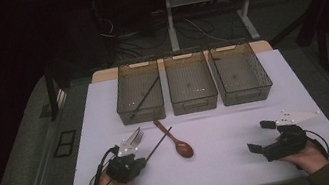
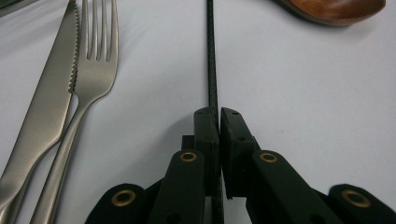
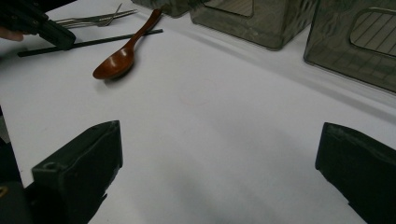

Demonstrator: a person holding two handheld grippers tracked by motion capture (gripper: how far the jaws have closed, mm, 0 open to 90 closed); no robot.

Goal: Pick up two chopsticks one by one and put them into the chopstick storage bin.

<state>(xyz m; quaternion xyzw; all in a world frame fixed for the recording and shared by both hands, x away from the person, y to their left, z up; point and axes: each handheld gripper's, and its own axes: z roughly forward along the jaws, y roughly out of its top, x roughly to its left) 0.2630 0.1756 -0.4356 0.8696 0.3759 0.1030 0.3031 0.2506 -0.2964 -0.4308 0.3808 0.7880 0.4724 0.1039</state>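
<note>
My left gripper [image 1: 141,161] rests at the near left of the white table [image 1: 225,163], shut on a thin black chopstick [image 1: 159,144]. In the left gripper view the chopstick [image 2: 212,56] runs straight out from between the two closed pads of my left gripper [image 2: 218,119]. A brown wooden spoon [image 1: 177,142] lies just right of the chopstick, crossing it near its far end. A steel fork [image 2: 95,56] and knife [image 2: 51,93] lie side by side to the left. At the near right my right gripper [image 1: 261,136] stands open over bare table, its jaws wide apart [image 3: 217,154].
Three grey see-through bins stand in a row at the back: left [image 1: 141,114], middle [image 1: 195,103], right [image 1: 246,95]. A second black chopstick [image 1: 145,97] lies slanted in the left bin. The table's front edge is close behind both hands.
</note>
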